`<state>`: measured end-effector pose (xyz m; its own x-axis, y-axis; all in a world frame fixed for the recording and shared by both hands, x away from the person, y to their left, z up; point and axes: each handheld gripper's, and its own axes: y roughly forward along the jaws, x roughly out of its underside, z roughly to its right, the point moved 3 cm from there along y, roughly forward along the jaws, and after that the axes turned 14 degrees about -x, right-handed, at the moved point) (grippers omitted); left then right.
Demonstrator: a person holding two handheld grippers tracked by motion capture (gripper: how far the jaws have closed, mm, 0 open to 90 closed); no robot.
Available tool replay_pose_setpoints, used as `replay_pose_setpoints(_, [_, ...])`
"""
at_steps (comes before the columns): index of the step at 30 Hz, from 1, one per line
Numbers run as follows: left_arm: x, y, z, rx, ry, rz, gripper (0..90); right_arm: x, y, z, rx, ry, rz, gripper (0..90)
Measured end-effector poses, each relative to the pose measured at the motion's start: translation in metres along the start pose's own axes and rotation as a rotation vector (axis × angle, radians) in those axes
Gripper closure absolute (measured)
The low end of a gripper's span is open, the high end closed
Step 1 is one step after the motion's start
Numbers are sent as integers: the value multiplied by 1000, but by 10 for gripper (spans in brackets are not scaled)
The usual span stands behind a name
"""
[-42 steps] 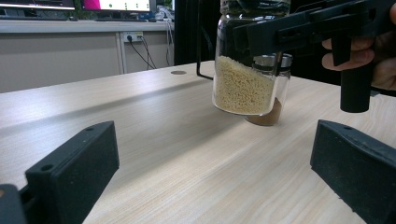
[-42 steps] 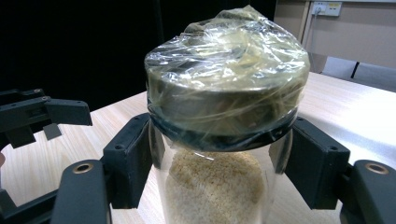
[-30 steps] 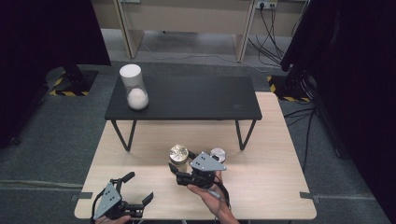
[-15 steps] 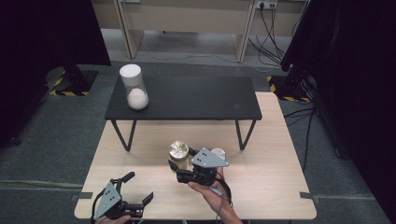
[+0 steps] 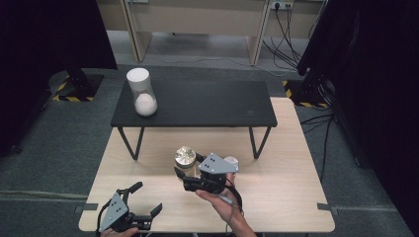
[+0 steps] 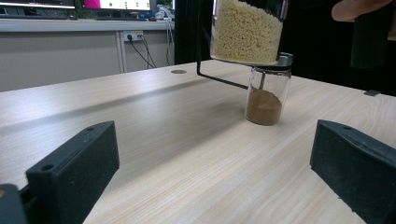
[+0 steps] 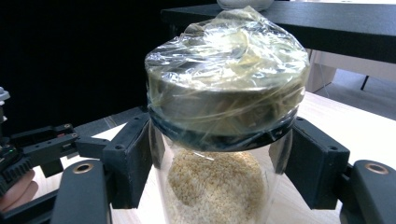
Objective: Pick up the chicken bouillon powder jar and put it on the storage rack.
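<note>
While the right tongs [image 5: 187,170] grip a glass jar of pale grains [image 7: 219,186] just under its lid, both black jaws press flat against the glass — the right gripper view shows them on either side of the neck. The jar's metal lid [image 7: 226,100] is wrapped in crinkled clear film. From the left gripper view the jar's base [image 6: 246,30] hangs above the light wooden surface [image 6: 187,154], clear of it and partly in front of a smaller glass jar of brown powder [image 6: 265,95] that stands upright on the wood. In the high view the held jar [image 5: 185,159] sits near the middle of the wooden surface [image 5: 276,187], with the smaller jar [image 5: 230,162] just beside the gripper's grey plate. The person's right hand [image 5: 220,202] comes in from the bottom edge.

The left tongs [image 5: 146,201] rest low at the near left corner of the surface, jaws spread wide and holding nothing.

Farther back stands a low black surface [image 5: 207,103] on thin legs — at its left end a tall clear container [image 5: 140,91] with a white lid and white contents in its lower part.
</note>
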<state>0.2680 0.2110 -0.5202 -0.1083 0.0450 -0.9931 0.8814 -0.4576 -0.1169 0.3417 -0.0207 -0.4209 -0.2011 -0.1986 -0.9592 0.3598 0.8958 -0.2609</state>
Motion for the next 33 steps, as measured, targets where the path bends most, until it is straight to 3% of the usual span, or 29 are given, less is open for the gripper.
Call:
replay_pose_setpoints(20, [0, 1, -1, 0, 16, 7, 7, -26, -2, 1, -28, 8, -4, 307])
replay_pose_setpoints(21, [1, 0, 0, -1, 2, -5, 7, -27, -2, 2, -30, 8, -10, 307])
replay_pose_setpoints(22, [-1, 1, -2, -4, 29, 12, 7, -30, -1, 2, -32, 11, -11, 307])
replay_pose_setpoints(24, [0, 1, -1, -5, 7, -1, 7, -35, 0, 3, -37, 10, -10, 307])
replay_pose_setpoints(33, [1, 0, -1, -1, 0, -6, 7, -57, 5, 6, -37, 12, -11, 307])
